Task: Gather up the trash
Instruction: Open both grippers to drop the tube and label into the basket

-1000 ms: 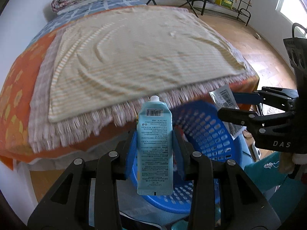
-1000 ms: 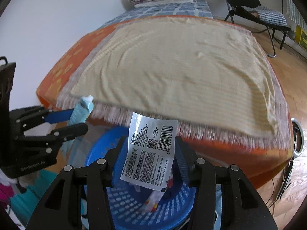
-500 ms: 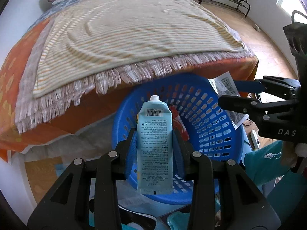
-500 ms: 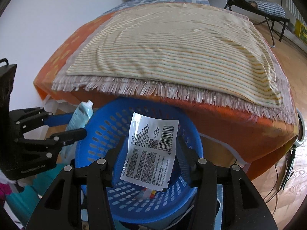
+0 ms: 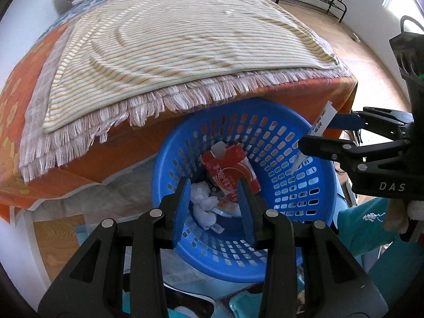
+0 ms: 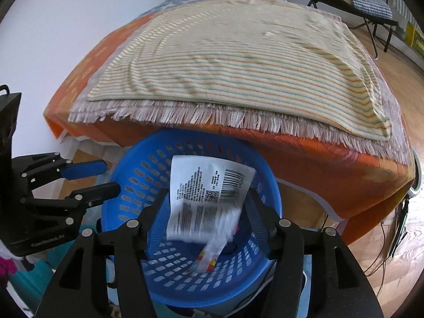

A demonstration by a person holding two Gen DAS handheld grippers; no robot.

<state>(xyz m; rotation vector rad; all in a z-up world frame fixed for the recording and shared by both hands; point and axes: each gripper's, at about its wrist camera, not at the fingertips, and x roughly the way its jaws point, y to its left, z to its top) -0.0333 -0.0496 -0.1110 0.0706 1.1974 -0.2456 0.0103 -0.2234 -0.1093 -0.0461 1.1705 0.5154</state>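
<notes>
A blue perforated basket [image 5: 265, 111] [image 6: 137, 175] stands on the floor against the bed's edge. Both grippers hang over it and point down into it. My left gripper [image 5: 213, 185] [image 6: 110, 176] is open with nothing between its blue pads; the pale blue tube is nowhere in view. My right gripper [image 6: 206, 194] [image 5: 318, 132] has its jaws opening. A white barcode packet [image 6: 209, 185] [image 5: 322, 122] hangs loose between them, tilted, its lower end blurred. In the basket lie a red carton [image 5: 230, 169] and crumpled white tissue [image 5: 204, 206].
A striped cream cloth [image 5: 172, 39] with a fringe covers the bed, and an orange cover [image 6: 304, 159] hangs down just behind the basket. Wooden floor [image 6: 397, 238] lies to the right. A folding chair [image 6: 365, 2] stands at the back. Teal fabric [image 5: 371, 225] lies beside the basket.
The pale blue tube has left my left gripper's jaws, which now stand empty. My right gripper's jaws have widened and the white packet has tilted and slipped lower. Both grippers sank towards the basket.
</notes>
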